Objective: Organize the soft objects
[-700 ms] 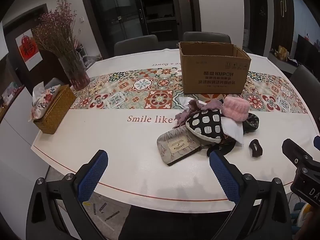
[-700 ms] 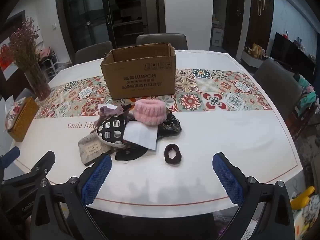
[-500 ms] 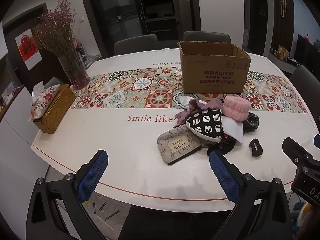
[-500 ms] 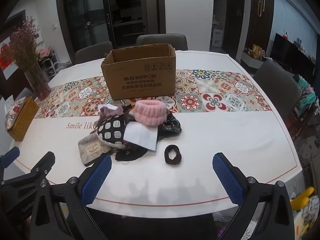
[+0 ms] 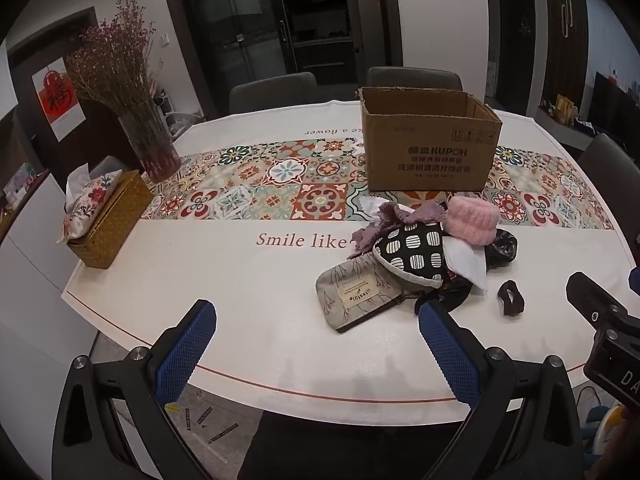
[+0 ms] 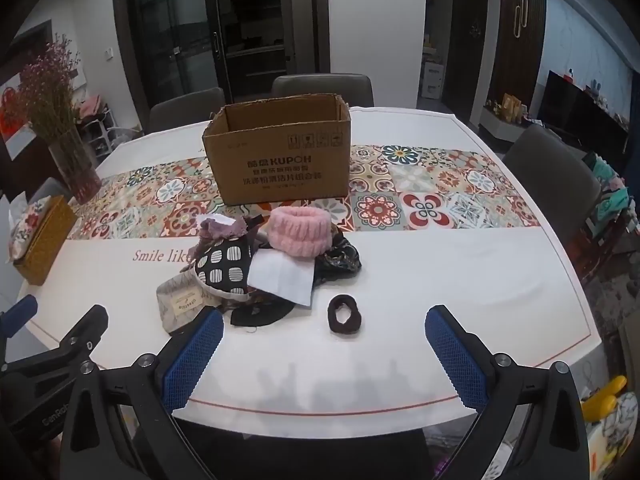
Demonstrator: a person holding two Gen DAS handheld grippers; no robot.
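Note:
A pile of soft things lies on the white table: a pink fluffy band (image 5: 472, 220) (image 6: 299, 231), a black-and-white patterned pouch (image 5: 412, 249) (image 6: 224, 266), a grey fabric pouch (image 5: 358, 298) (image 6: 180, 304), a white cloth (image 6: 282, 276), a purple cloth (image 6: 222, 229) and dark fabric. A dark scrunchie (image 5: 511, 298) (image 6: 344, 314) lies apart to the right. An open cardboard box (image 5: 428, 140) (image 6: 280, 148) stands behind the pile. My left gripper (image 5: 316, 348) and right gripper (image 6: 324, 356) are open and empty at the near table edge.
A glass vase of dried flowers (image 5: 150, 148) and a woven tissue box (image 5: 106, 220) stand at the left. Grey chairs (image 6: 322, 84) surround the table (image 5: 240, 300). A patterned runner (image 5: 280, 188) crosses the table's middle.

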